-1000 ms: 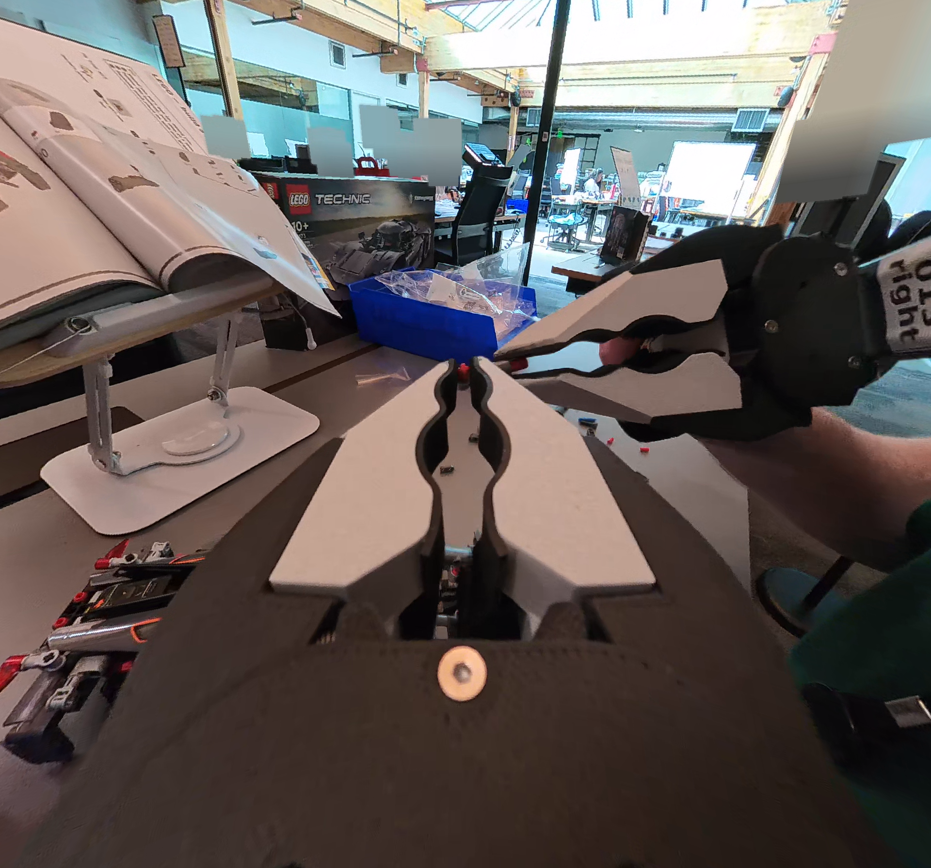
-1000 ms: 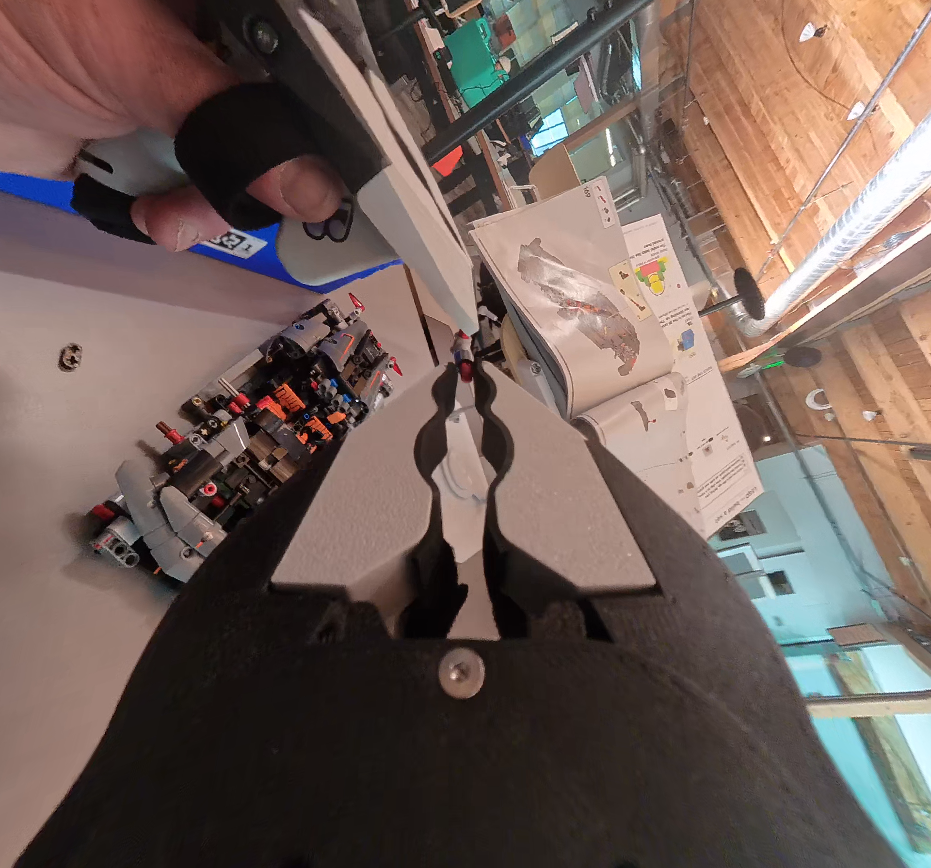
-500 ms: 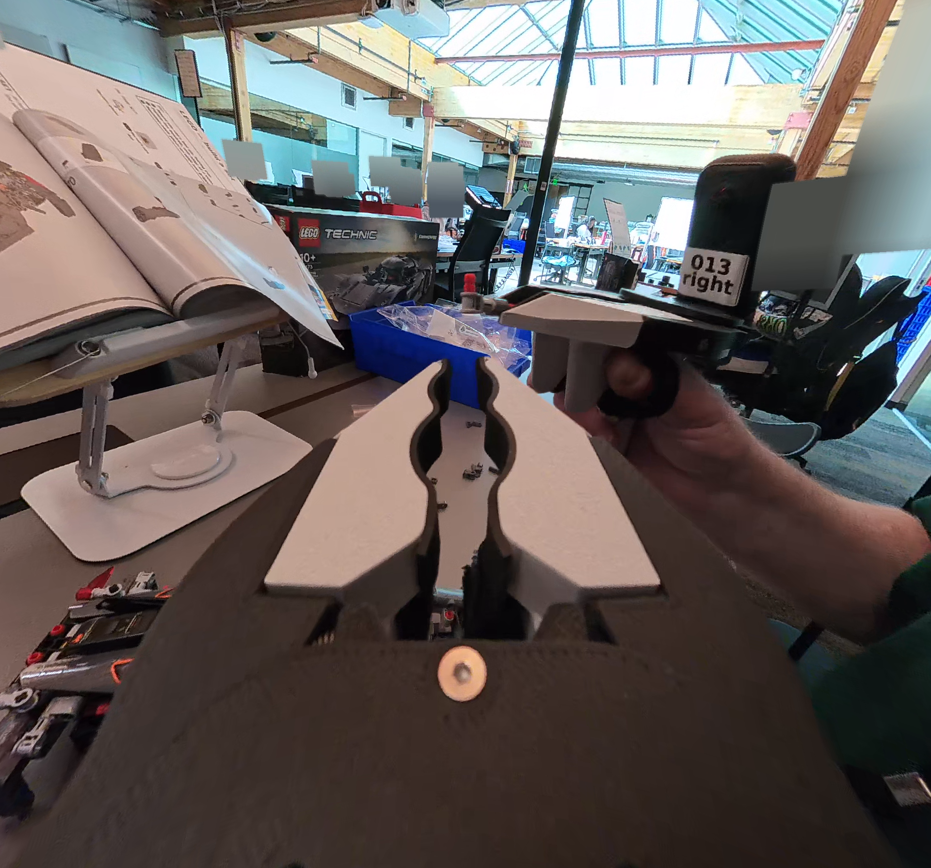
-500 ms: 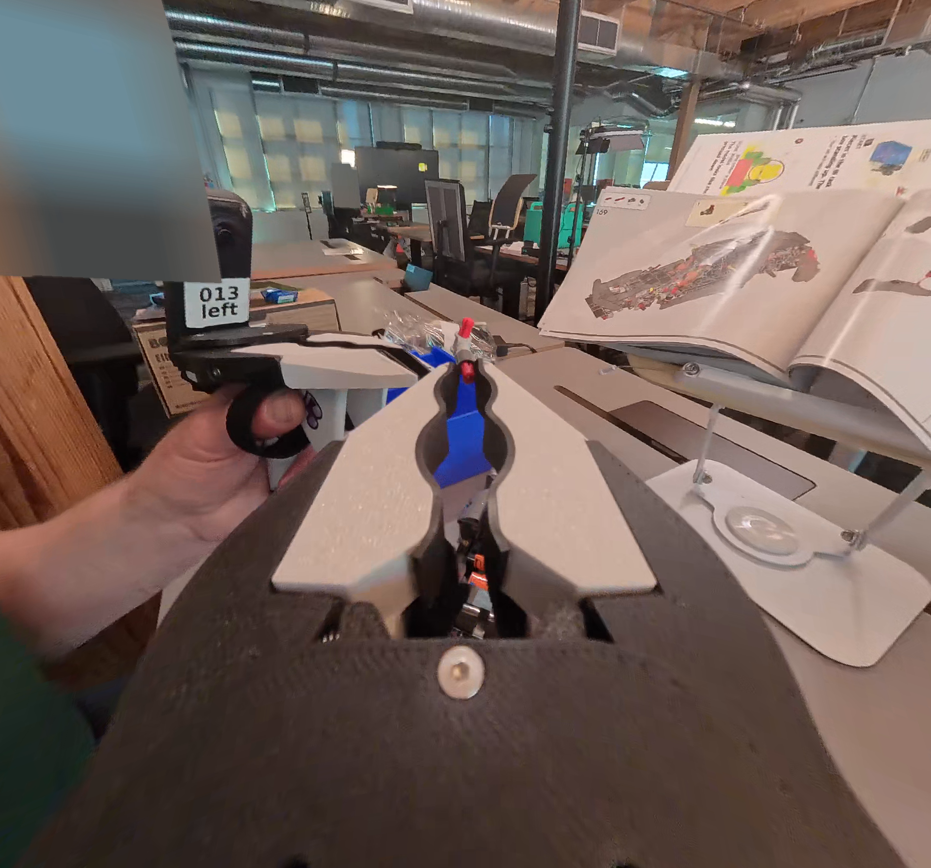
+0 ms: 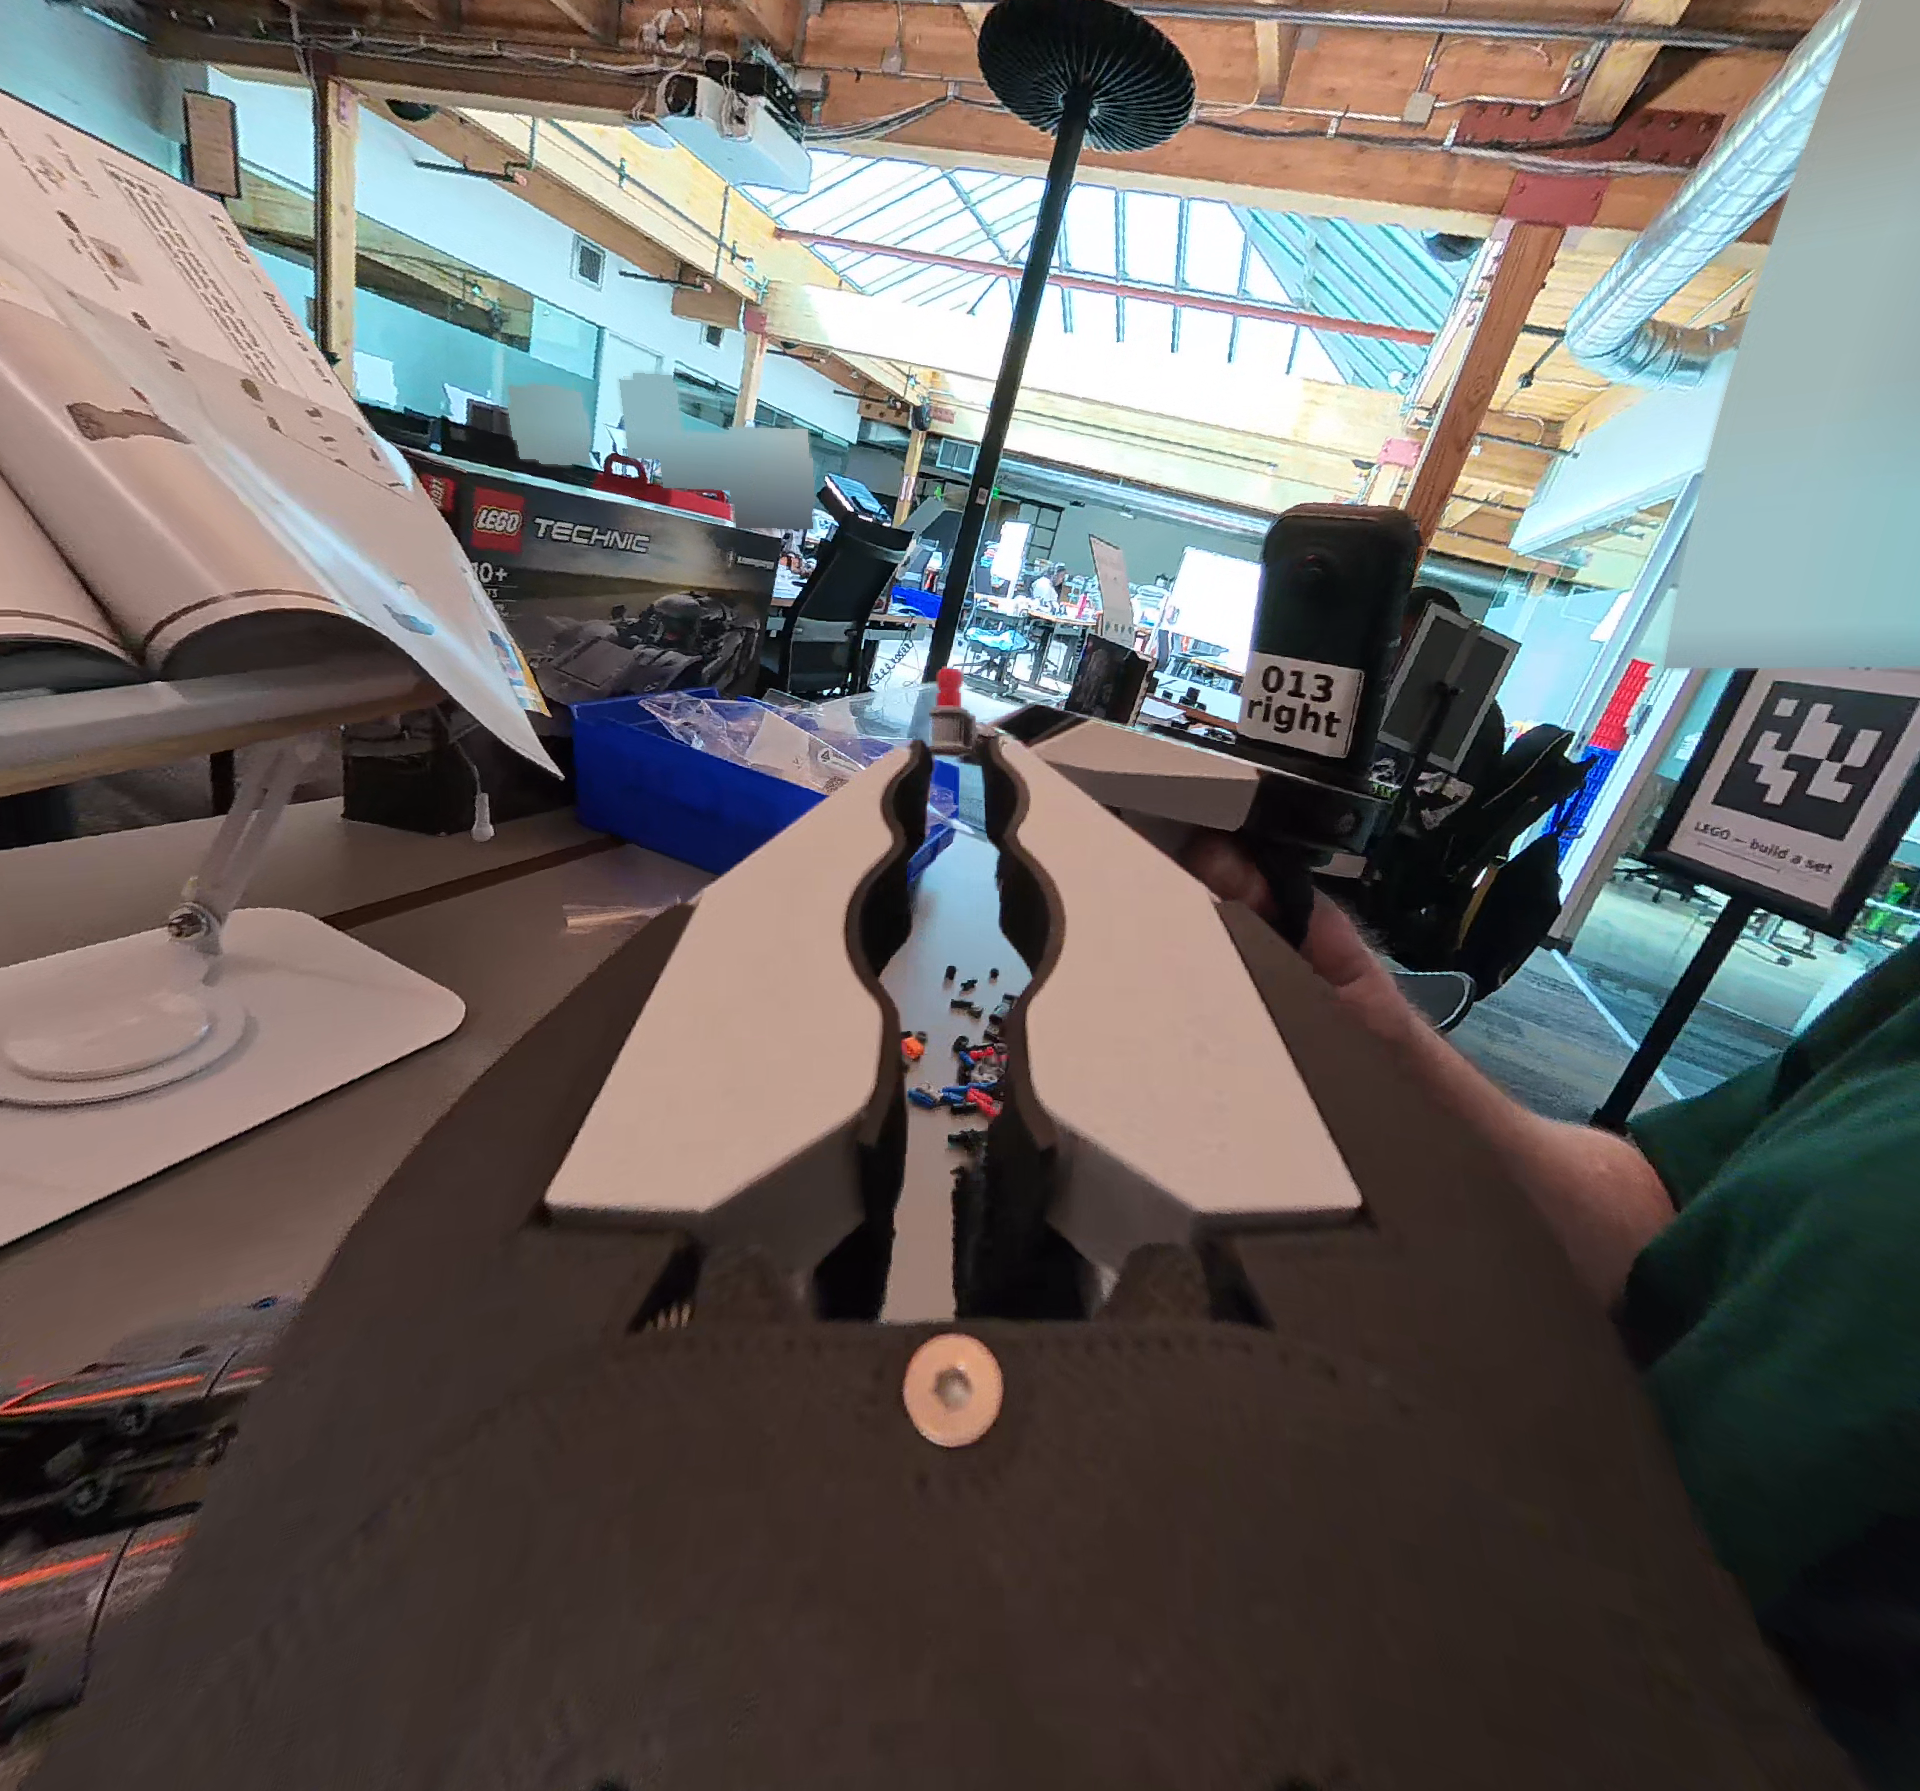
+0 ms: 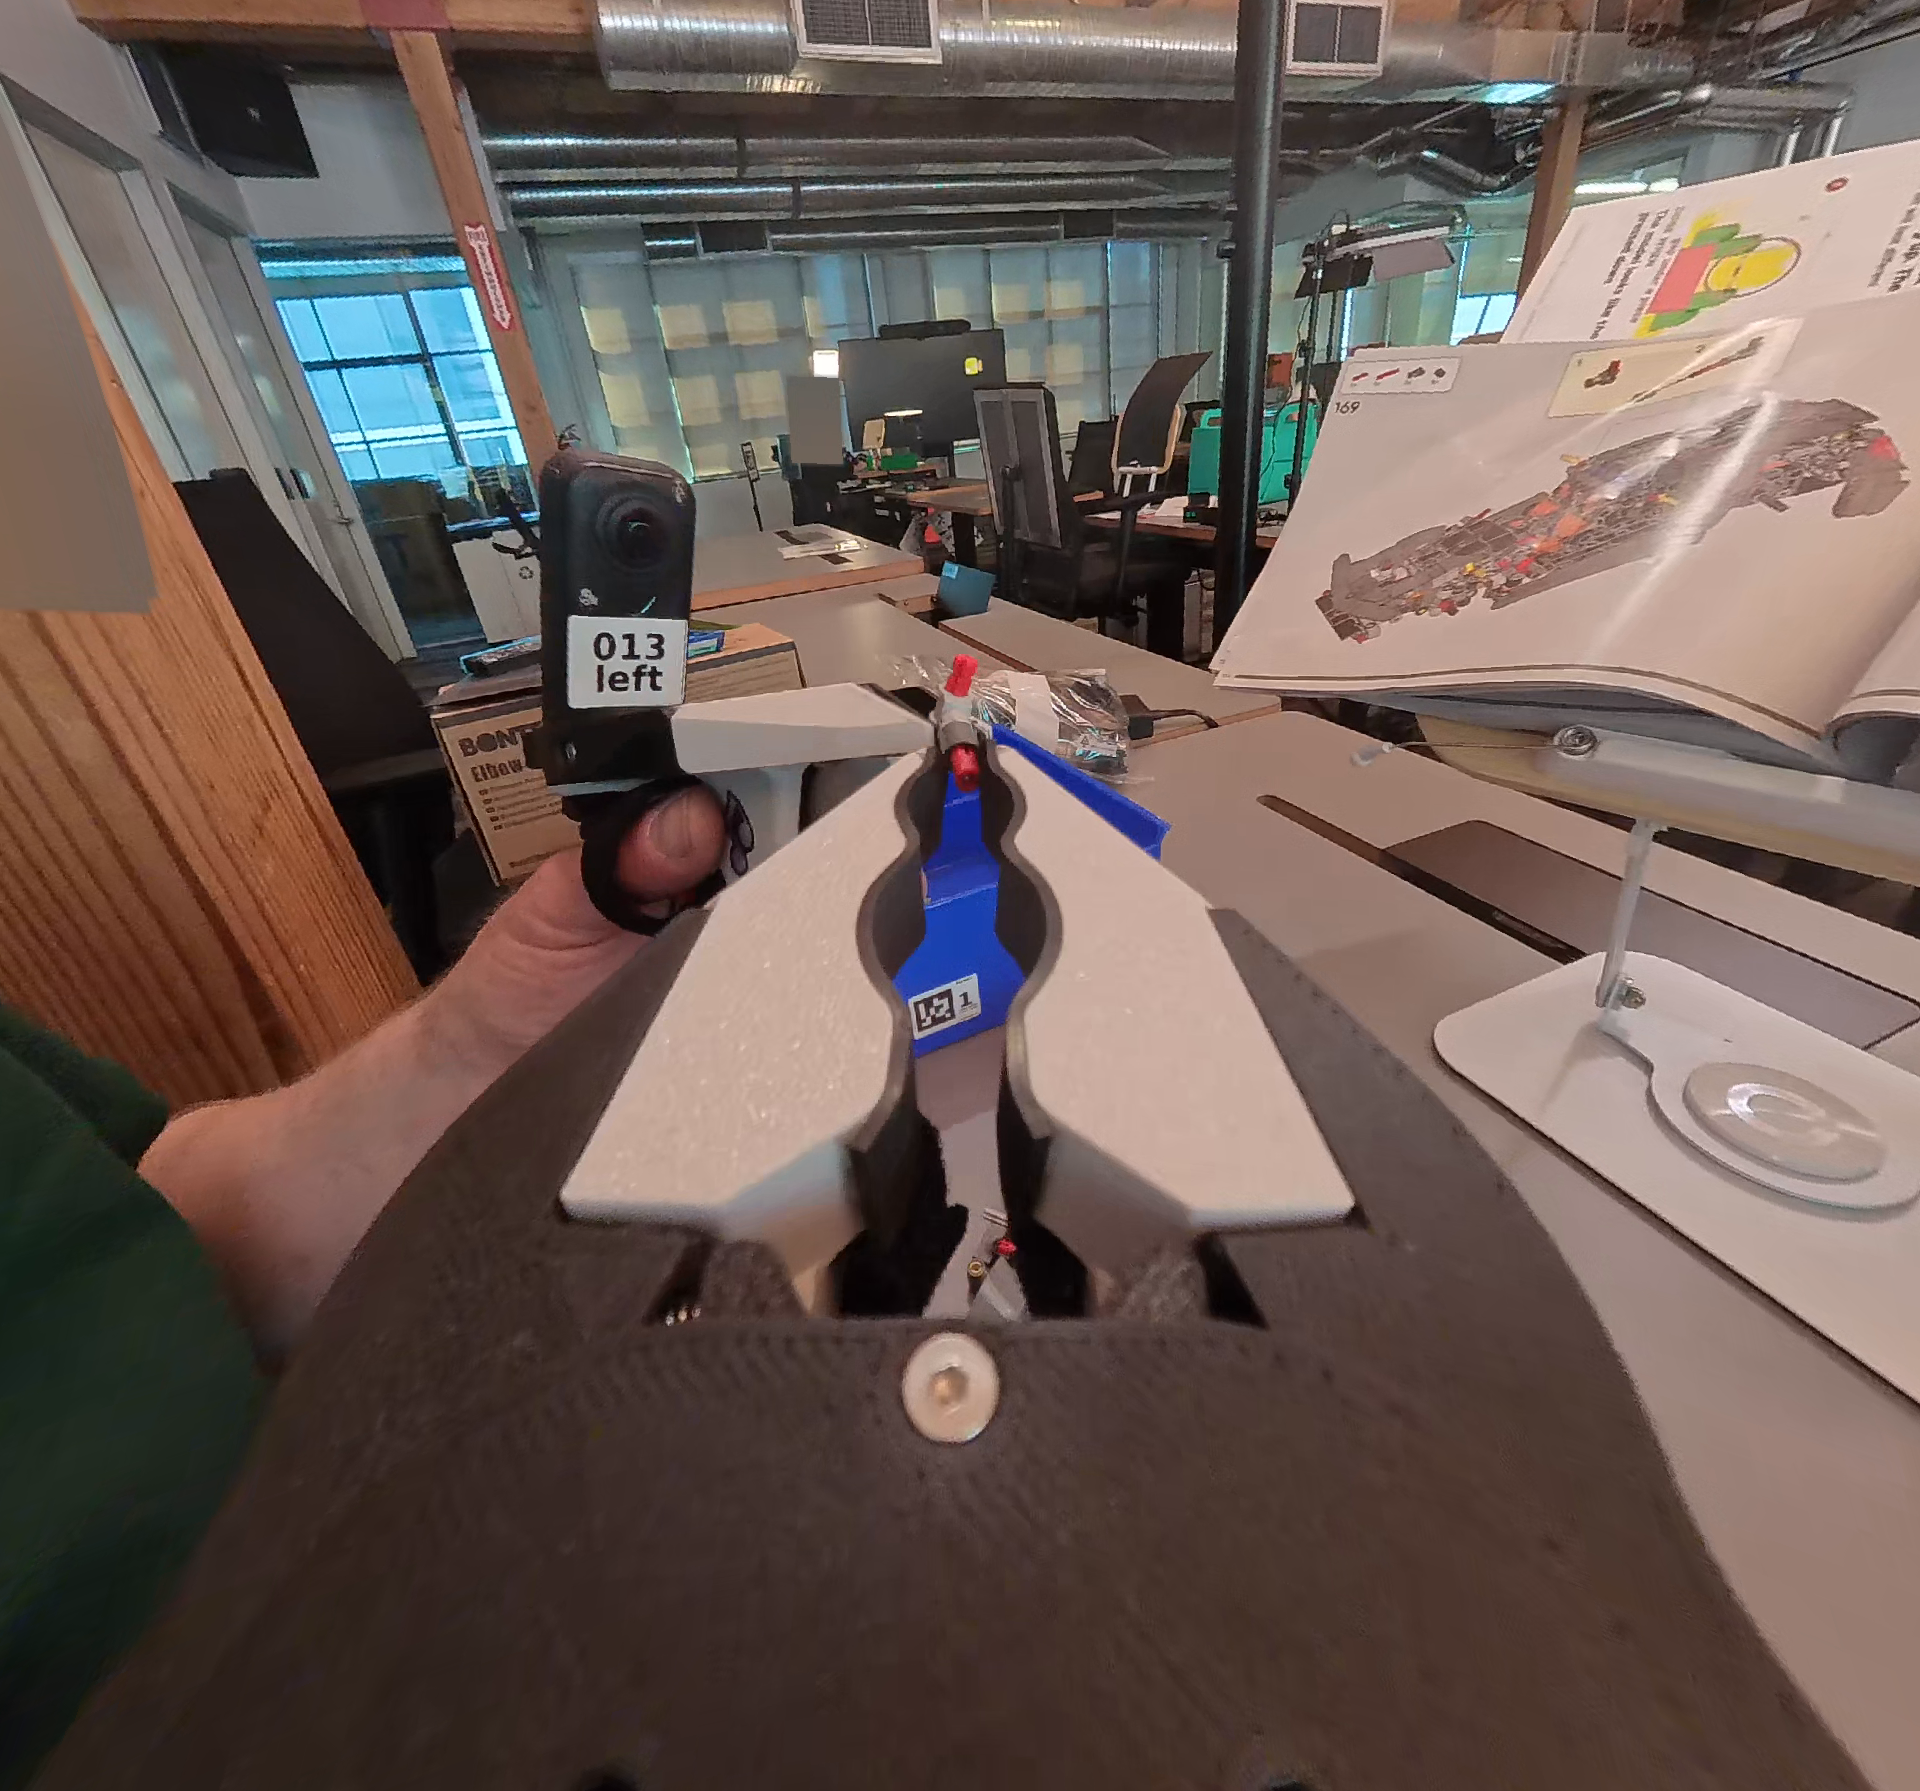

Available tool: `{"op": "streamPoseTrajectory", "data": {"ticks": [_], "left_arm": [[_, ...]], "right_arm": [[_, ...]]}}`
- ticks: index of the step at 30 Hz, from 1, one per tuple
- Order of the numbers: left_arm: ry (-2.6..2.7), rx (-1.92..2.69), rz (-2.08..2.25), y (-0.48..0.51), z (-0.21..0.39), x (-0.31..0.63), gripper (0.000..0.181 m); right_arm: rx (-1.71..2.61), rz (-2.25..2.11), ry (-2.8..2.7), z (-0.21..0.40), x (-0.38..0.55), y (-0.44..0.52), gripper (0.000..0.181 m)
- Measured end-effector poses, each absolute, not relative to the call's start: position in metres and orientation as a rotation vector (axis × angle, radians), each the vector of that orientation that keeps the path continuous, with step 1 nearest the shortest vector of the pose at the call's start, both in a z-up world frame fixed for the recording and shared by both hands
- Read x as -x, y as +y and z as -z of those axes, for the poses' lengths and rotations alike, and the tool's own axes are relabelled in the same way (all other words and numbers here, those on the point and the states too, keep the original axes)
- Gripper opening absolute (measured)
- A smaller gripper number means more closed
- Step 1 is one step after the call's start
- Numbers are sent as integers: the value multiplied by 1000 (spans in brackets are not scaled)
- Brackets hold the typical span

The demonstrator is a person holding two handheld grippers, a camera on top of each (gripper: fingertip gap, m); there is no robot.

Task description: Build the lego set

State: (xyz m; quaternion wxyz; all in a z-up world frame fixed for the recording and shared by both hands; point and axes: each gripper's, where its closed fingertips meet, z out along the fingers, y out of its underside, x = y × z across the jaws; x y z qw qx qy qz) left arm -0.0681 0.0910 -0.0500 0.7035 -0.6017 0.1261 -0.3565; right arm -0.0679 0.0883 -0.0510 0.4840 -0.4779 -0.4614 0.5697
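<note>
A small piece, a grey connector with red pins (image 5: 948, 718), is held up in the air between both grippers. My right gripper (image 6: 958, 756) is shut on its lower red pin (image 6: 966, 767). My left gripper (image 5: 954, 746) is closed to a narrow gap, with its tips on either side of the grey connector. In the right wrist view the left gripper (image 6: 920, 715) comes in from the left and meets the piece (image 6: 956, 718). In the left wrist view the right gripper (image 5: 1003, 739) comes in from the right. The partly built dark model (image 5: 94, 1429) lies blurred at the lower left.
Several small loose parts (image 5: 961, 1055) lie on the grey table (image 5: 540, 910) below the grippers. A blue bin (image 5: 675, 796) with plastic bags stands behind. The open instruction book (image 6: 1610, 536) rests on a white stand (image 6: 1714, 1118). The set's box (image 5: 623, 588) stands at the back. My left and right fingertips are right by each other. From either gripper's tips it is about 25 centimetres to the partly built dark model (image 5: 94, 1429).
A second ago both grippers met at the piece over the model. The right gripper then turned upright holding it, and the left gripper came off. Now the left tips are back at the piece.
</note>
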Motion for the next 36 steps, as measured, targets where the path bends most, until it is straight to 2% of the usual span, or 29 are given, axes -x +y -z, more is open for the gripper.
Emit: {"op": "streamPoseTrajectory", "data": {"ticks": [36], "left_arm": [[262,1230,823,82,32,79,4]], "right_arm": [[1154,-1435,-1125,46,71,84,3]]}}
